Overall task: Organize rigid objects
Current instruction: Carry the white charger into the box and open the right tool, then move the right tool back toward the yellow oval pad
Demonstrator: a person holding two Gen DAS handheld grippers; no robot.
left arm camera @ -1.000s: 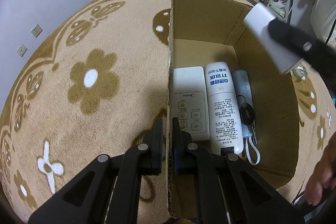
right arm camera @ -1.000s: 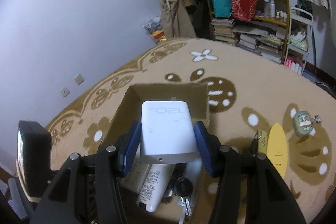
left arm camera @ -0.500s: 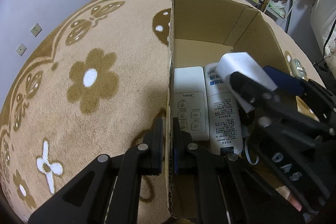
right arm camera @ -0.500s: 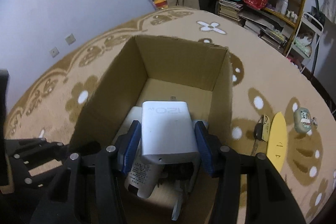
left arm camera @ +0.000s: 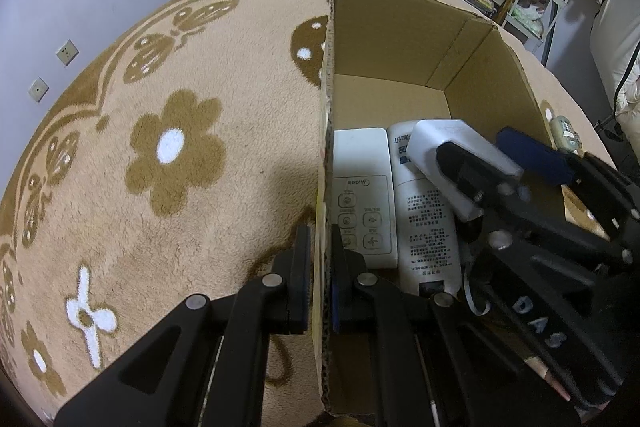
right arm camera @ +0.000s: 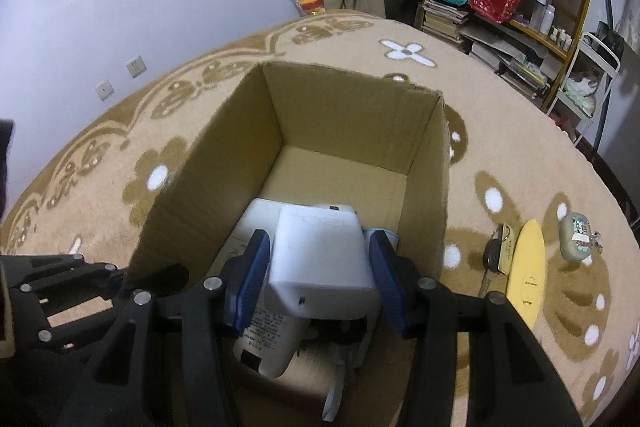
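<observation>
Pointing charger [right arm camera: 322, 261] lengthwise into box [right arm camera: 352, 115]

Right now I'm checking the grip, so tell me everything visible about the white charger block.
The white charger block is a smooth, matte plastic brick with rounded edges, faint grey lettering on top and a small hole in its near face. The right gripper clamps its sides between blue pads, holding it tilted inside the cardboard box, above the white bottle.
</observation>
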